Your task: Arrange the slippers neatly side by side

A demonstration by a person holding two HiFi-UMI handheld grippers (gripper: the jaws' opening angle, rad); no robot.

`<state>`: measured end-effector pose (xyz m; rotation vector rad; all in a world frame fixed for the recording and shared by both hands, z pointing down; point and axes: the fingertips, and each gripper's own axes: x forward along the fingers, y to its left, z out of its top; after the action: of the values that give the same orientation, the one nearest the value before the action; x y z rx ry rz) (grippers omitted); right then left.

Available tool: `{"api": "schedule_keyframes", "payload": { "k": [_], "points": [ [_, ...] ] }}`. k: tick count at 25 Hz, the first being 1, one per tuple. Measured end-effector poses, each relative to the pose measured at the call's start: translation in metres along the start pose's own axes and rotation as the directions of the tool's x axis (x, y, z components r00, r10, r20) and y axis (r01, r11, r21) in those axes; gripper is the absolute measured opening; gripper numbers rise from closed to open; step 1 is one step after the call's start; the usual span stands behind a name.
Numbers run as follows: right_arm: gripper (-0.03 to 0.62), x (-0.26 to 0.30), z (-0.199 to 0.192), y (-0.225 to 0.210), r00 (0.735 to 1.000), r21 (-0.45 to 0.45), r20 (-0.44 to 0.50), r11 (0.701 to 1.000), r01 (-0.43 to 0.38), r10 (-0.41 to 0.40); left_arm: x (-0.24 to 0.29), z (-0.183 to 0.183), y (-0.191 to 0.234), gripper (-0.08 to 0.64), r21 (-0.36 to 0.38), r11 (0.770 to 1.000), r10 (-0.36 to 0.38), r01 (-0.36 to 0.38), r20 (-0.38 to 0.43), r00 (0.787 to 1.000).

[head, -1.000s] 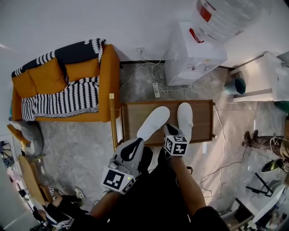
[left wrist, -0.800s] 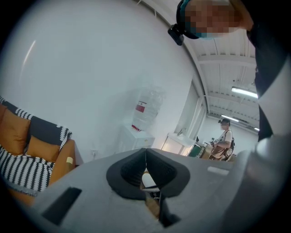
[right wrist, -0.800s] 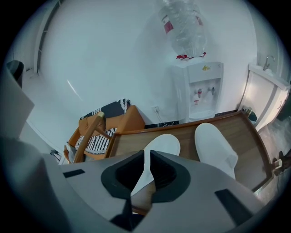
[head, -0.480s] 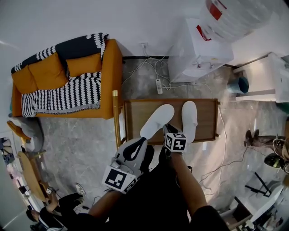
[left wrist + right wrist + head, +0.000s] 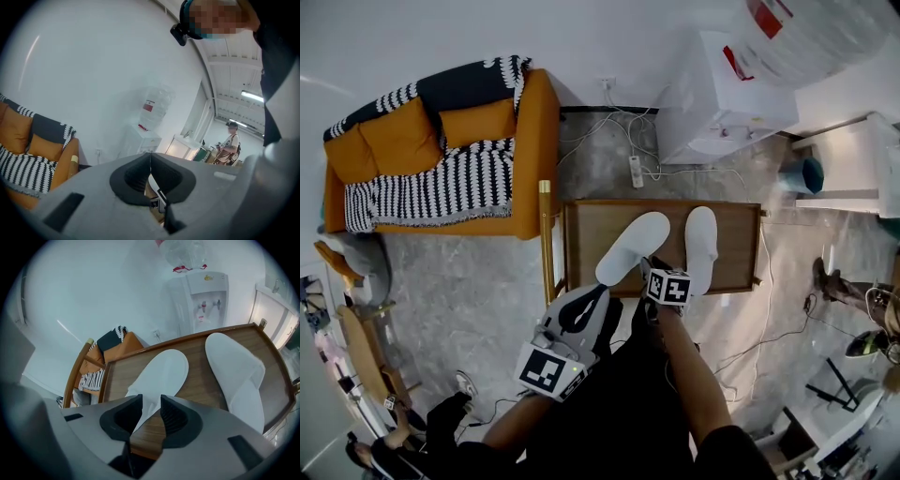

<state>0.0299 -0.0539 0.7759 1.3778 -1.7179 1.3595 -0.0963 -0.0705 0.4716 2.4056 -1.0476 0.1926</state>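
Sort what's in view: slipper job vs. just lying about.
Job: angled slipper, straight slipper, wooden table, right gripper shut on the angled slipper's heel.
Lying about: orange sofa, striped blanket, water dispenser, power strip; left gripper shut, empty.

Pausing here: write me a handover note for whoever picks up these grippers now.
Left gripper: shut, empty, held back off the table.
Right gripper: shut on the heel of the angled slipper.
Both slippers lie on the table; the straight slipper sits to its right, apart.
Done: heel gripped. Left: swing the angled slipper parallel to the straight one, then release.
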Motion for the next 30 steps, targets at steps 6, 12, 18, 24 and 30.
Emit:
{"api": "schedule_keyframes", "payload": {
  "k": [6, 12, 18, 24, 30],
  "points": [
    [0.110, 0.011, -0.008, -0.002, 1.000, 0.004, -0.029, 1.000, 0.010, -0.010, -0.003, -0.002, 0.007, 0.017, -0.007, 1.000, 0.013, -0.014, -0.001, 1.000],
    [0.106, 0.019, -0.013, -0.005, 0.998, -0.009, -0.056, 1.000, 0.021, -0.022, -0.006, -0.004, 0.012, 0.017, -0.017, 1.000, 0.024, -0.024, -0.005, 1.000],
    [0.051, 0.017, -0.012, -0.007, 0.998, -0.025, -0.053, 0.999, 0.038, -0.039, -0.008, -0.005, 0.014, 0.017, -0.018, 0.999, 0.027, -0.027, -0.005, 1.000],
    [0.032, 0.011, -0.007, -0.003, 0.999, -0.051, -0.044, 0.998, 0.029, -0.031, -0.007, -0.006, 0.013, 0.017, -0.019, 0.999, 0.029, -0.029, -0.003, 1.000],
    [0.028, 0.003, -0.004, -0.001, 0.999, -0.078, -0.044, 0.997, 0.016, -0.019, -0.007, -0.004, 0.009, 0.017, -0.017, 0.999, 0.032, -0.032, 0.006, 0.999]
  ]
}}
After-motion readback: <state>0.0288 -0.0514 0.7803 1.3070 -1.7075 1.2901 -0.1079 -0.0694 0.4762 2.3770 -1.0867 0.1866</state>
